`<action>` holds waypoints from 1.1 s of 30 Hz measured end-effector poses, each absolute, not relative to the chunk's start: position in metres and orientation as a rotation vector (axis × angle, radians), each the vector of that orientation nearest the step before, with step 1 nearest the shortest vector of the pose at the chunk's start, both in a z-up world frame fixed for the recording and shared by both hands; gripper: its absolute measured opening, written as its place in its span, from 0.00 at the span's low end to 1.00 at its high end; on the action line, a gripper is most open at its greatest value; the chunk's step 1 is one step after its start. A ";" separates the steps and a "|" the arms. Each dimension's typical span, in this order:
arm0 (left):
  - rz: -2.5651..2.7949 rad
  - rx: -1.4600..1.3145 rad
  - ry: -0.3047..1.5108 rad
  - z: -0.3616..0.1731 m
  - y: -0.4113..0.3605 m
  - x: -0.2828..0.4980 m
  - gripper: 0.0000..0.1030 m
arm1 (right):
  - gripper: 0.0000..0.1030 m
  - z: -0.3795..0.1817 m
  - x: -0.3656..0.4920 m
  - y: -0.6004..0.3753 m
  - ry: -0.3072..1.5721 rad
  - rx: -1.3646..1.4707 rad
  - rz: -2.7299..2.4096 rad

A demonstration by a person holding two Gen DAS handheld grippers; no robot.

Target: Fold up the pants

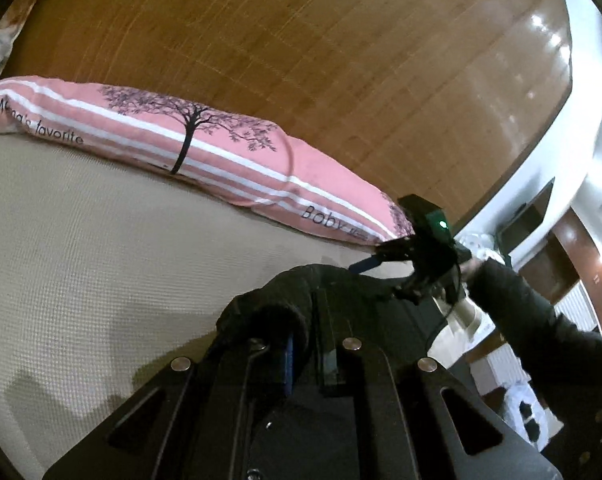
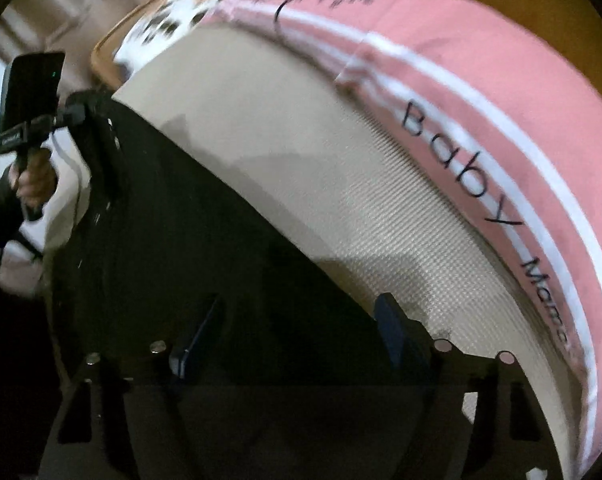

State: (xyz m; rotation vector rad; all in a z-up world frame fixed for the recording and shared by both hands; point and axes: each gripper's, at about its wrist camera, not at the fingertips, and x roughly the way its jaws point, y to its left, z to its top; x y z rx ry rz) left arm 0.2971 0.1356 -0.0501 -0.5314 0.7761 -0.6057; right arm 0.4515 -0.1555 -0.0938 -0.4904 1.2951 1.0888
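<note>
The black pants point(image 2: 173, 216) lie across a beige woven mat point(image 2: 293, 168) on a bed. In the left wrist view my left gripper point(image 1: 301, 344) is shut on a bunched fold of the pants point(image 1: 269, 312), held a little above the mat. From the right wrist view the left gripper point(image 2: 87, 110) holds up the far corner of the pants. My right gripper point(image 2: 293, 332) points steeply down over the near edge of the pants. Its blue pads point(image 2: 393, 328) stand wide apart with dark cloth between them, and no squeeze shows. The right gripper point(image 1: 377, 276) also appears at the pants' far end.
A long pink pillow point(image 1: 221, 152) with white stripes and a tree print lies along the mat's far edge, below a wooden headboard point(image 1: 321, 48). A spotted blanket point(image 2: 173, 20) sits at one end. A hand point(image 2: 35, 184) and a black sleeve point(image 1: 533, 320) carry the grippers.
</note>
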 end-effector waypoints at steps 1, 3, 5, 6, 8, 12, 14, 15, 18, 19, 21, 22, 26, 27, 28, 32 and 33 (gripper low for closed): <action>-0.601 -0.531 0.776 -0.049 0.137 0.296 0.07 | 0.64 -0.096 0.456 -0.159 1.315 -0.492 1.095; -0.601 -0.535 0.779 -0.048 0.140 0.295 0.07 | 0.59 -0.102 0.467 -0.168 1.347 -0.507 1.073; -0.597 -0.529 0.782 -0.047 0.142 0.295 0.07 | 0.57 -0.108 0.477 -0.176 1.370 -0.508 1.055; -0.601 -0.528 0.784 -0.047 0.142 0.294 0.07 | 0.55 -0.110 0.480 -0.181 1.385 -0.496 1.054; -0.599 -0.527 0.785 -0.045 0.142 0.292 0.07 | 0.53 -0.114 0.485 -0.187 1.399 -0.475 1.051; -0.601 -0.538 0.778 -0.045 0.143 0.293 0.07 | 0.45 -0.122 0.485 -0.201 1.421 -0.463 1.062; -0.588 -0.531 0.782 -0.045 0.143 0.294 0.07 | 0.41 -0.121 0.483 -0.205 1.422 -0.453 1.079; -0.581 -0.530 0.784 -0.046 0.143 0.294 0.07 | 0.36 -0.122 0.480 -0.204 1.423 -0.462 1.079; -0.559 -0.520 0.793 -0.047 0.141 0.295 0.07 | 0.25 -0.123 0.477 -0.207 1.419 -0.460 1.057; -0.549 -0.510 0.795 -0.047 0.140 0.296 0.07 | 0.19 -0.123 0.474 -0.206 1.406 -0.466 1.044; -0.526 -0.490 0.795 -0.046 0.137 0.296 0.07 | 0.14 -0.118 0.466 -0.206 1.369 -0.484 1.018; -0.514 -0.486 0.796 -0.046 0.136 0.296 0.07 | 0.12 -0.116 0.461 -0.205 1.350 -0.497 0.997; -0.469 -0.436 0.789 -0.044 0.133 0.292 0.07 | 0.09 -0.095 0.431 -0.205 1.229 -0.535 0.875; -0.463 -0.412 0.786 -0.042 0.131 0.289 0.07 | 0.09 -0.090 0.424 -0.205 1.202 -0.536 0.841; -0.461 -0.400 0.785 -0.041 0.130 0.287 0.07 | 0.09 -0.082 0.413 -0.204 1.170 -0.540 0.792; -0.467 -0.398 0.779 -0.035 0.132 0.277 0.07 | 0.08 -0.056 0.365 -0.202 1.070 -0.583 0.674; -0.471 -0.403 0.775 -0.032 0.132 0.274 0.07 | 0.08 -0.050 0.358 -0.203 1.058 -0.582 0.649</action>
